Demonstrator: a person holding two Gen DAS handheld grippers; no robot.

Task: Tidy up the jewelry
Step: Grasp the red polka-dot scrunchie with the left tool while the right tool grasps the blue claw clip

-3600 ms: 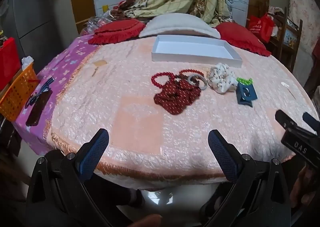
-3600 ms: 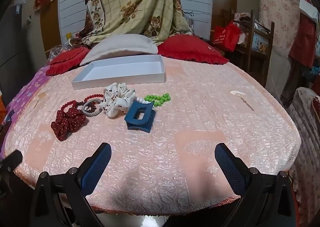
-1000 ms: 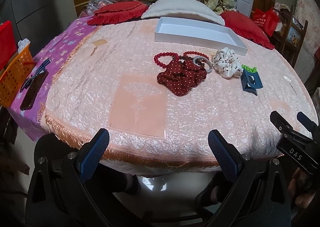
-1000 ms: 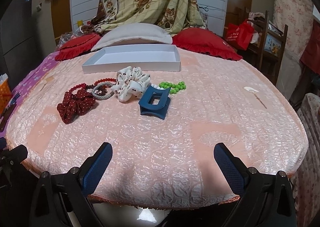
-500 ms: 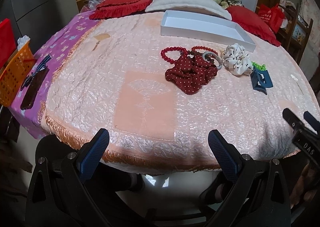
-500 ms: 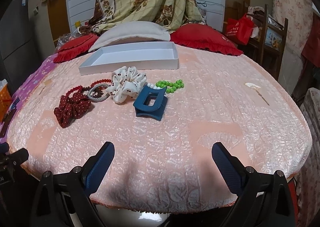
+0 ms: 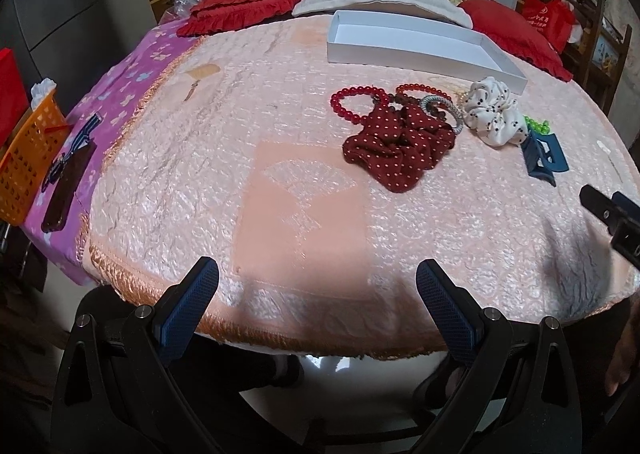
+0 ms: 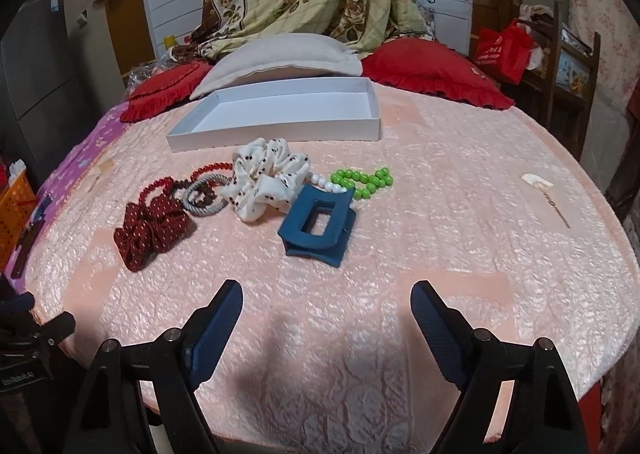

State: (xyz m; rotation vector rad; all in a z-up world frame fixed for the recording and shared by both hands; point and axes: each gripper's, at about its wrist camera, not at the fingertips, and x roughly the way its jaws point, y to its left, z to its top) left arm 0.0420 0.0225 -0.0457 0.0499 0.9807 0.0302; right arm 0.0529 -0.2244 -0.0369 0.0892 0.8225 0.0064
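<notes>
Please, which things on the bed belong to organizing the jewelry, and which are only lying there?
For the job:
white box
red bead bracelets
green bead bracelet
grey cord ring
dark red scrunchie
white scrunchie
blue hair claw

Lying about:
red cushions
grey pillow
orange basket

Dark red scrunchie [image 8: 150, 232] with pale dots, white scrunchie [image 8: 266, 184] with dark specks, navy hair claw [image 8: 318, 232], bright green beads [image 8: 362, 179], red bead bracelets [image 7: 354, 104], white box [image 8: 280, 126], peach textured cover [image 8: 440, 214].
</notes>
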